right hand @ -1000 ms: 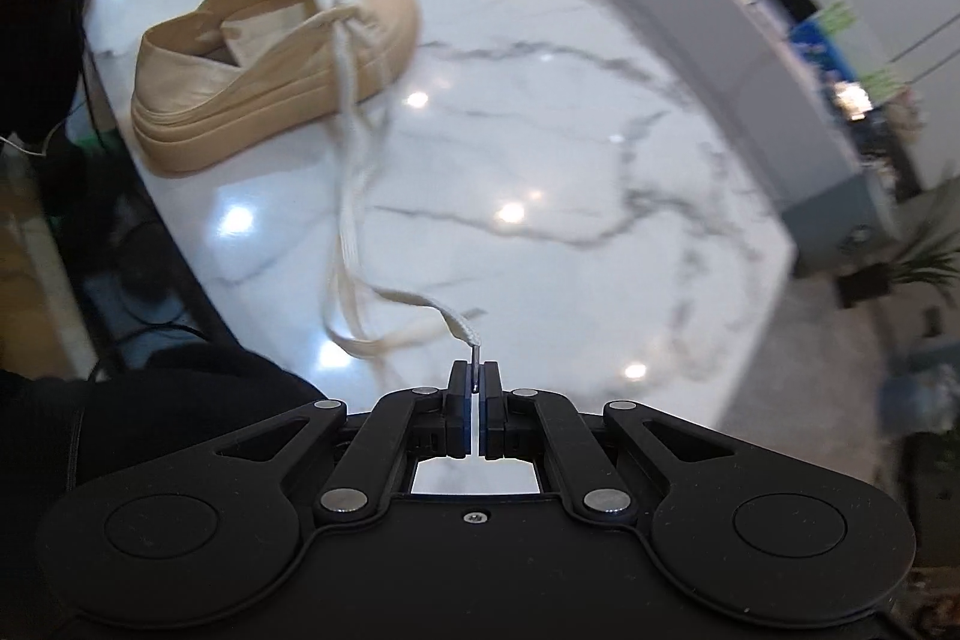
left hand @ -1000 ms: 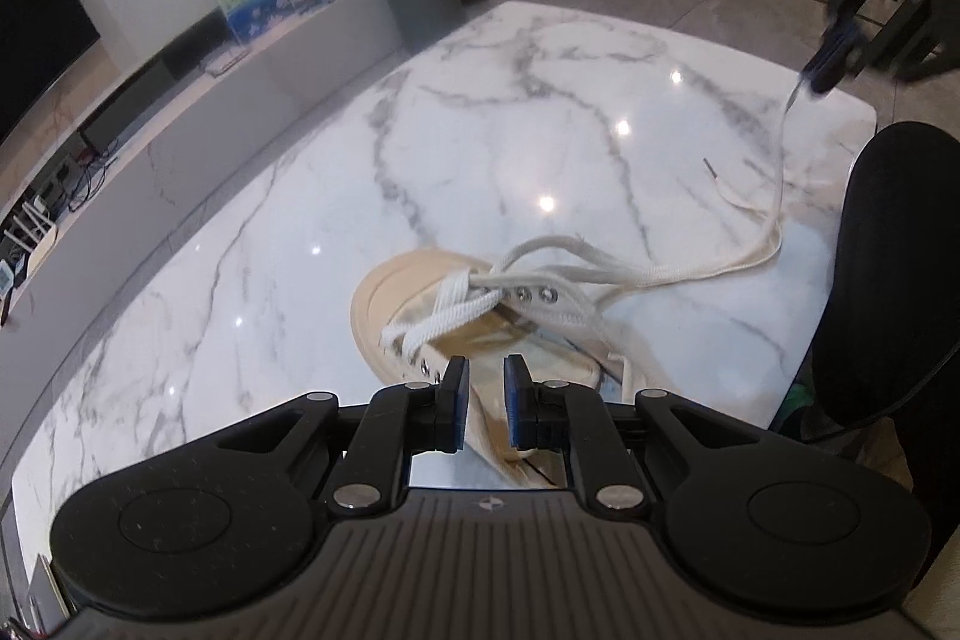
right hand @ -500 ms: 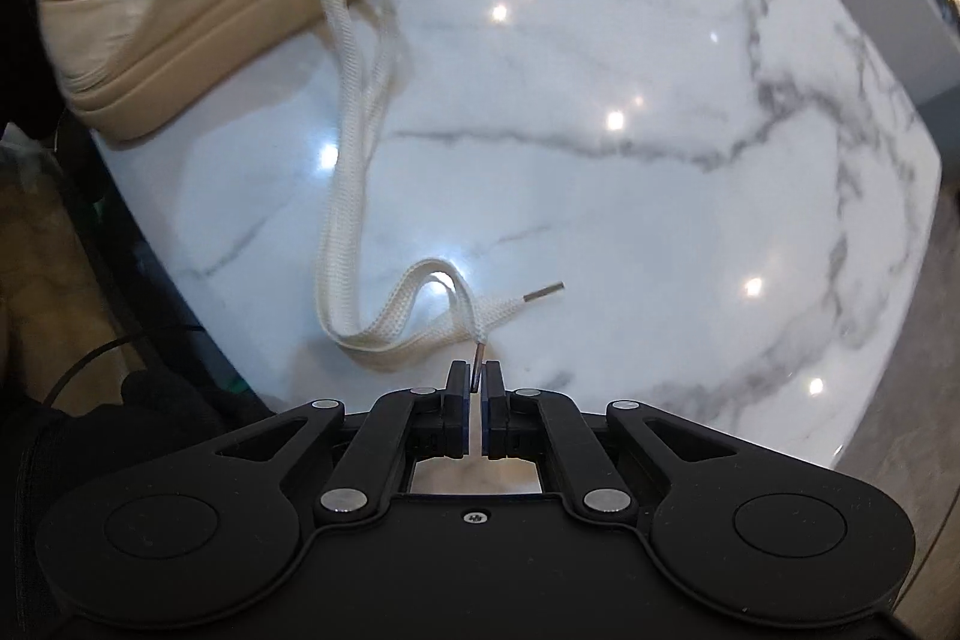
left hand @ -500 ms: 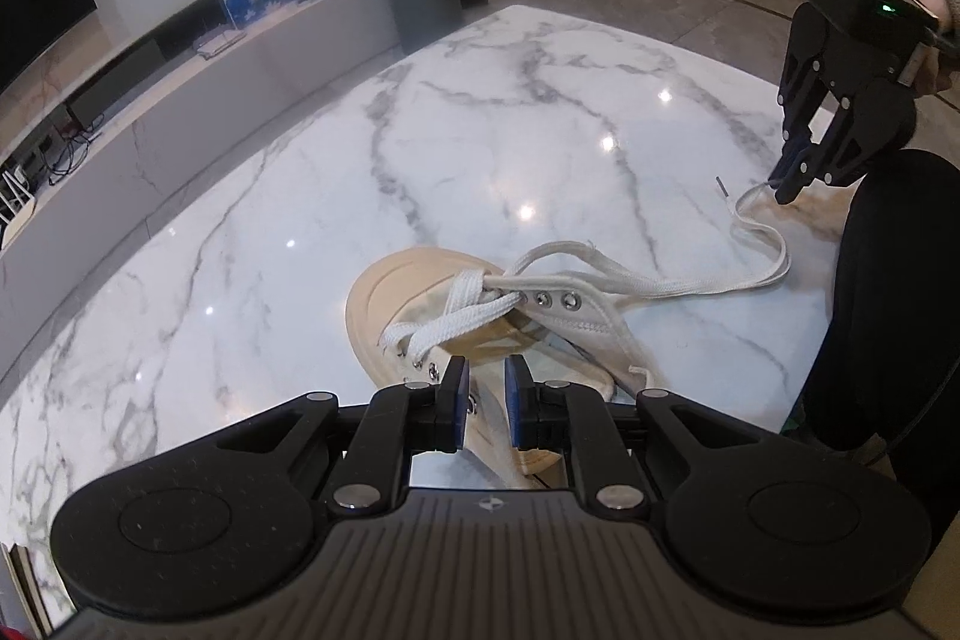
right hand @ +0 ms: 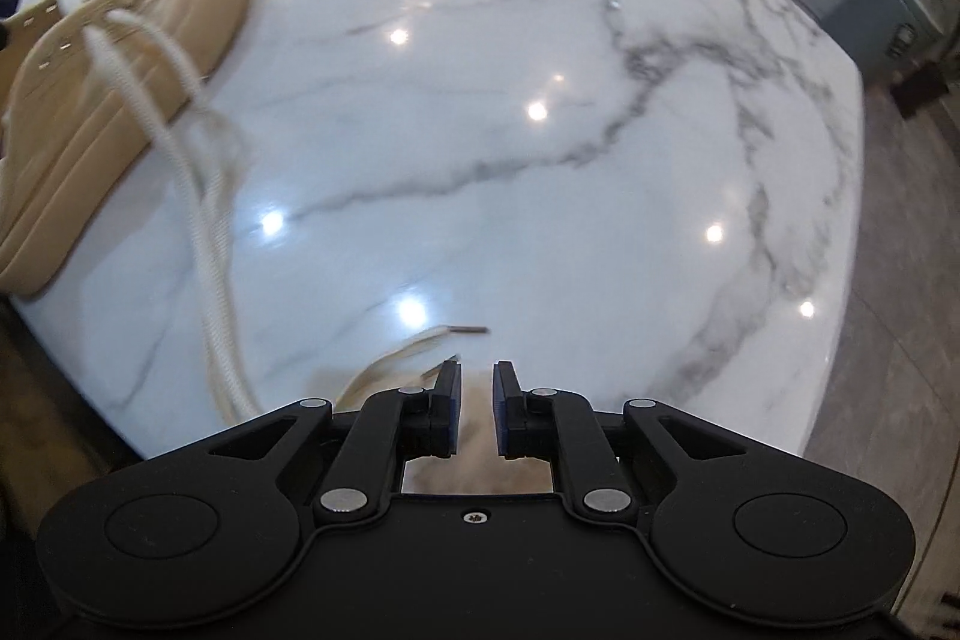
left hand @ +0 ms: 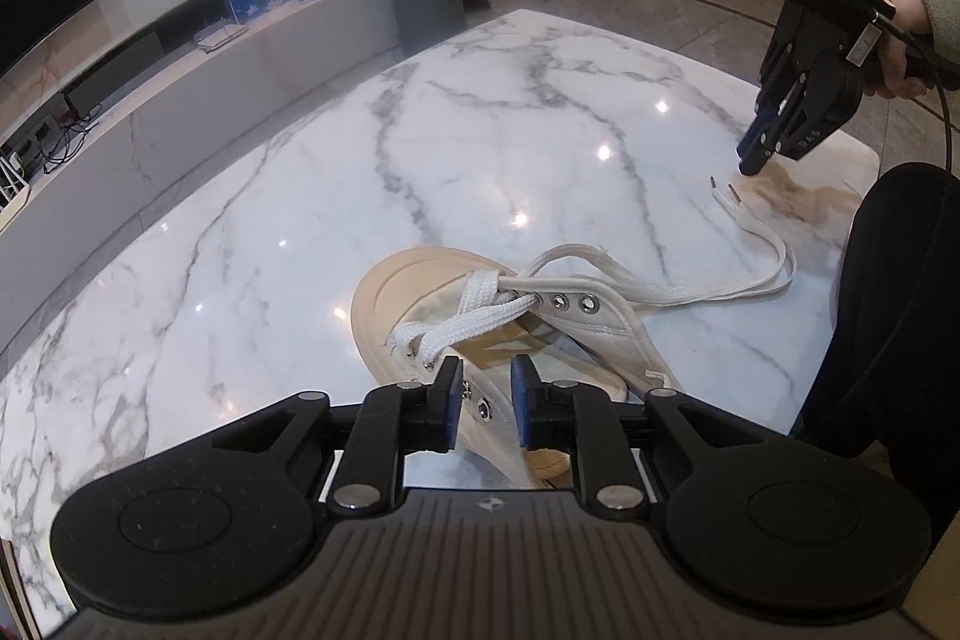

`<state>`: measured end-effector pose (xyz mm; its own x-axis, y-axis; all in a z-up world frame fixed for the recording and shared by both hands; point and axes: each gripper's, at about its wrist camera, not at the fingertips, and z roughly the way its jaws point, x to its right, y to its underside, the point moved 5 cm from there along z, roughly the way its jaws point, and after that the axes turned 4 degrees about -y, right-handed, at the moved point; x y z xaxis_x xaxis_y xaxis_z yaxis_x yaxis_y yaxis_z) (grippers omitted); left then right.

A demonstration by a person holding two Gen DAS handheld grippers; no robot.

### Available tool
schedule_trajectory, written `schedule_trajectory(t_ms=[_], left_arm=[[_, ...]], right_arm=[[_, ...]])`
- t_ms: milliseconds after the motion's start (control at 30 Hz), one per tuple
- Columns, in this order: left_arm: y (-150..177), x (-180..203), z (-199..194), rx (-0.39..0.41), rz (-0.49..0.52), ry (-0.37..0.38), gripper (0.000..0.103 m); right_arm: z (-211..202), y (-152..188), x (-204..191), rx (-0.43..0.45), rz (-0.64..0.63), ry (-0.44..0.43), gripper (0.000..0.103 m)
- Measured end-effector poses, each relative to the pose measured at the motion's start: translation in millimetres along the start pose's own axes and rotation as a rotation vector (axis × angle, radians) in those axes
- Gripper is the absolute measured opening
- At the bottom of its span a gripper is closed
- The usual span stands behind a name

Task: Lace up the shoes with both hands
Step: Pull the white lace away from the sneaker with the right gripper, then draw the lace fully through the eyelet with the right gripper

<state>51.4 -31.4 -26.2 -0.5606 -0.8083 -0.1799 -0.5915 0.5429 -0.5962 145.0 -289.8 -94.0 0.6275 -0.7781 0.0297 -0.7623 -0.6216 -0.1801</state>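
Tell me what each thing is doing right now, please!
Beige canvas shoe: on the white marble table, only partly laced.
White flat shoelace: loose ends trailing across the table, both tips lying free.
Left gripper: jaws opening, over the shoe's eyelet flap; whether the pads touch it I can't tell.
Right gripper: jaws opening, nothing between them, pointing down beside the lace tips.

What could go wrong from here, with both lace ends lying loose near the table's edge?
1. The right gripper is opening with nothing between its pads, so the lace tips must be picked up again; they are thin and lie flat on glossy marble, so a pinch may miss.
2. The lace loops close to the table edge and might slide off.
3. The left gripper is opening around the shoe's eyelet flap, so the shoe may shift.
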Motion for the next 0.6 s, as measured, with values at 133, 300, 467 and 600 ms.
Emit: schedule_trajectory(t_ms=[133, 300, 467, 600], left_arm=[[-0.3, 0.3, -0.6, 0.000, 0.004, -0.001, 0.018], [-1.1, 0.7, -0.7, -0.003, 0.012, -0.007, 0.018], [-2.1, 1.0, -0.1, -0.005, 0.017, -0.008, 0.019], [-1.9, 2.6, -0.6, -0.007, 0.034, -0.019, 0.019]], right_arm=[[6.0, 0.2, -8.0, -0.008, 0.021, -0.057, 0.011], [17.9, -1.6, -9.5, -0.022, 0.043, -0.064, 0.011], [11.6, -6.9, -13.9, 0.003, 0.045, -0.061, 0.011], [9.5, -8.4, -20.5, -0.007, 0.061, -0.084, 0.013]])
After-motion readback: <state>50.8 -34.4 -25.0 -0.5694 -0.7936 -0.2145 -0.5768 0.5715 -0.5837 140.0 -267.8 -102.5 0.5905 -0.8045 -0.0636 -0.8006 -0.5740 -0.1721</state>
